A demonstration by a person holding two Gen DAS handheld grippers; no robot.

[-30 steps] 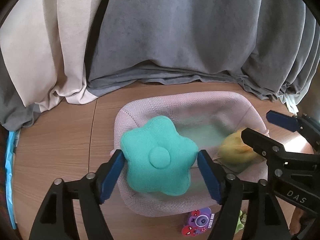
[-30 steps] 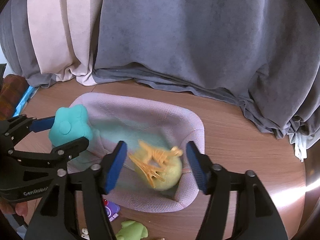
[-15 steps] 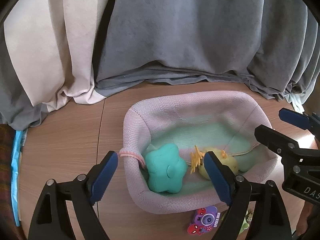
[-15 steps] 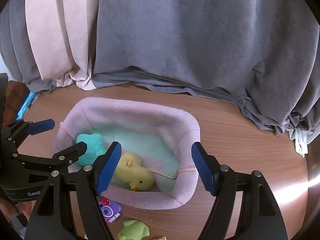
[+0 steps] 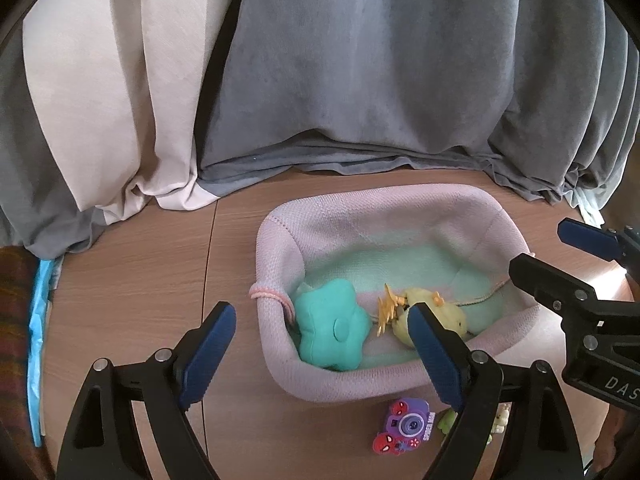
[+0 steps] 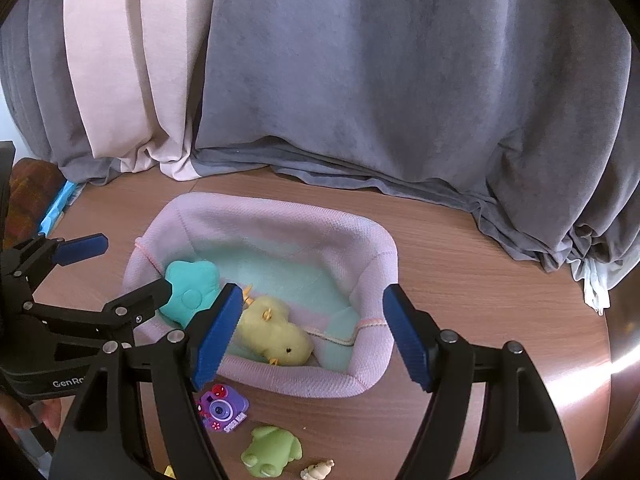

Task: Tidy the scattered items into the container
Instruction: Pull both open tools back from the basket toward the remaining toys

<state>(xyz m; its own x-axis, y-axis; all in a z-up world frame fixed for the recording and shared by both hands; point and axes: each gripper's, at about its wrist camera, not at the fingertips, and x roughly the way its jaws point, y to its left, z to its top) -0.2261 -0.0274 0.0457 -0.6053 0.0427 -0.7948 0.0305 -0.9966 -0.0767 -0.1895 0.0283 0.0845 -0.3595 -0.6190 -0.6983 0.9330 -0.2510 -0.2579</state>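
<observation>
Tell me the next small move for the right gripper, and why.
Probably lower the right gripper, open and empty, toward the green toy on the table. The teal star and yellow chick already lie in the pink basket; the green toy is still outside.

Grey curtain [image 6: 400,80] and beige curtain [image 5: 120,92] pooled on wooden tabletop [image 6: 480,300]; sunlight glare at right edge.

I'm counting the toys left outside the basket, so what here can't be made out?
- Green toy, left wrist view: mostly hidden behind the left gripper's finger.
- Small cream figure, right wrist view: too small to identify.
- Yellow scrap, right wrist view: cut off by the bottom edge.
- Table near side, both views: covered by the gripper bodies.
</observation>
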